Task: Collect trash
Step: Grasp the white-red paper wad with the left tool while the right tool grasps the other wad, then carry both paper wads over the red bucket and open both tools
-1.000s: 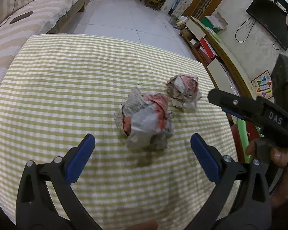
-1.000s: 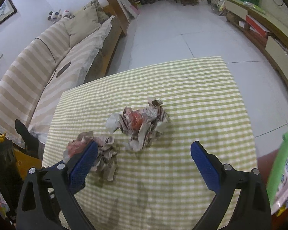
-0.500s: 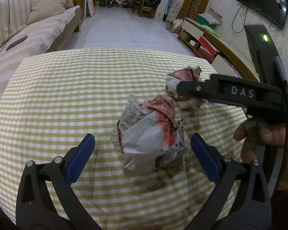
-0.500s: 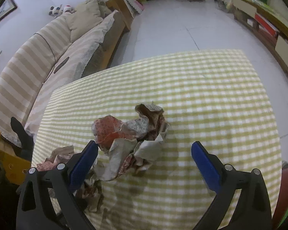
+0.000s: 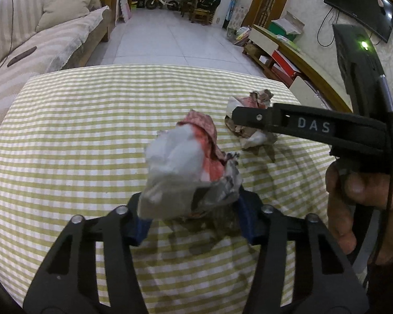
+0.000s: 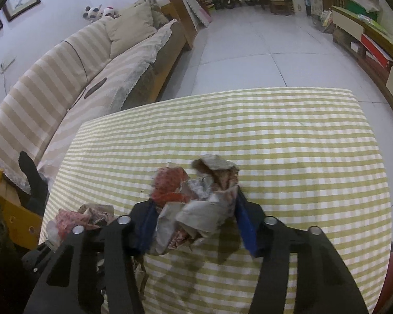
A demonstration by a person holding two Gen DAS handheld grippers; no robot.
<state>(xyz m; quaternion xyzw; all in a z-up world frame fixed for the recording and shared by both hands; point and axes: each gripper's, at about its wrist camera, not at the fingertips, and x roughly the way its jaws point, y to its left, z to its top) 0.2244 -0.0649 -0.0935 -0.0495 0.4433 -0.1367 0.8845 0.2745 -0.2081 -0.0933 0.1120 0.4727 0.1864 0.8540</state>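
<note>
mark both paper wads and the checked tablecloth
left gripper's paper wad (image 5: 186, 167): left wrist view, grey-white face.
right gripper's paper wad (image 6: 196, 204): right wrist view, crumpled middle.
checked tablecloth (image 6: 301, 136): right wrist view, bare stretch.

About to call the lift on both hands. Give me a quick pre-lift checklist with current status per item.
1. Left gripper on its crumpled grey-and-red paper wad: ok, jaws have just been closing and the blue pads press it.
2. Right gripper on its own crumpled red-and-brown paper wad: ok, jaws just closed onto it.
3. Wads separate, one per gripper: ok.
4. Green-and-white checked tablecloth not pinched: cannot tell, pad tips are hidden under the paper.
5. Loose scraps left on the cloth: cannot tell.
6. Trash bin to carry to: cannot tell, none in either view.
</note>
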